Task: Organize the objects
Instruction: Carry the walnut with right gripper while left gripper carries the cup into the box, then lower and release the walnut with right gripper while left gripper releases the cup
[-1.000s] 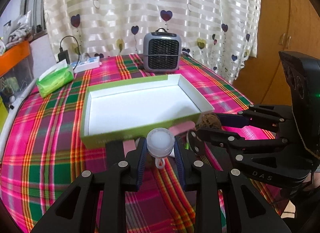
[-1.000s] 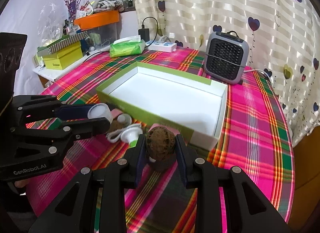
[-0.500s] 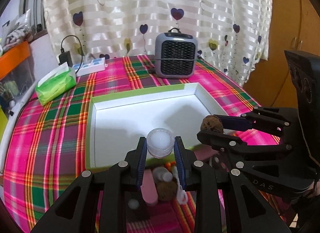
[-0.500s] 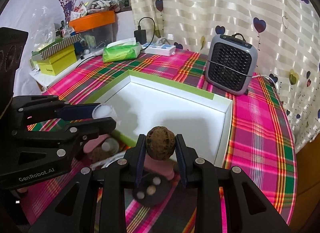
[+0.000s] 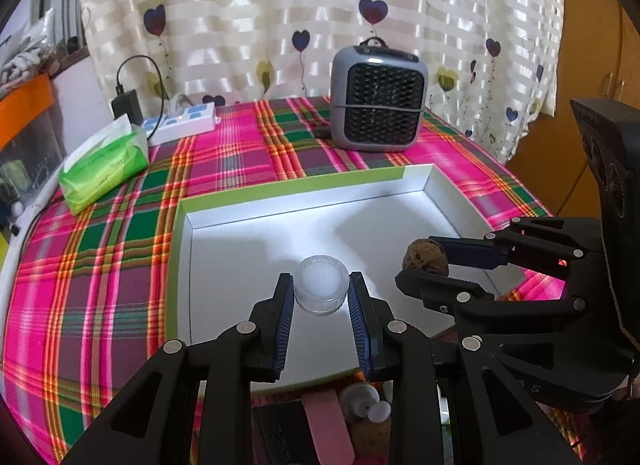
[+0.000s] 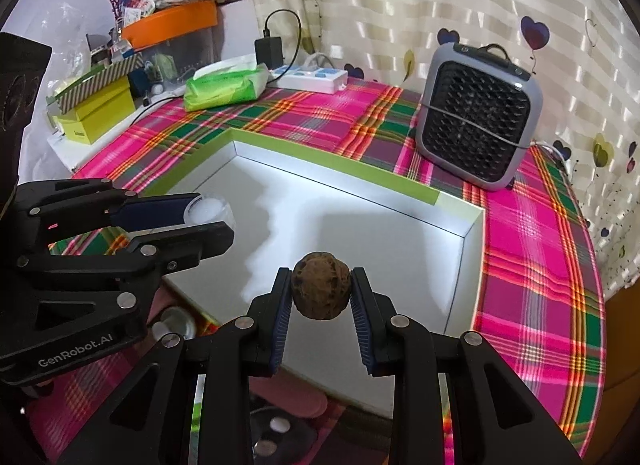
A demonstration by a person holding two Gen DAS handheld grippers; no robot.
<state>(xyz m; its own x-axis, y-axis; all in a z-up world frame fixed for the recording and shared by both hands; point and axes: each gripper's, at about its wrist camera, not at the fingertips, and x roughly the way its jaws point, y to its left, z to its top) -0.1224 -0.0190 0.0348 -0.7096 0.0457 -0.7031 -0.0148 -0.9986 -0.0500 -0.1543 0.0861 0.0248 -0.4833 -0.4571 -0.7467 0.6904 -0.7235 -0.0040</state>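
Left gripper (image 5: 321,299) fingers are pinching one clear jar (image 5: 321,284); right gripper (image 6: 320,295) fingers are pinching one walnut (image 6: 321,290). Both are hovering over one white box (image 5: 304,191).

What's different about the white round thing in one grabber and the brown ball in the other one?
The small jar, held in the left gripper, is pale, smooth and see-through, with a flat top. The walnut, held in the right gripper, is dark brown, rough and rounded all over. The jar looks like a short tub; the walnut is ball-shaped. Both are small, pinched between fingers, and held above the white box.
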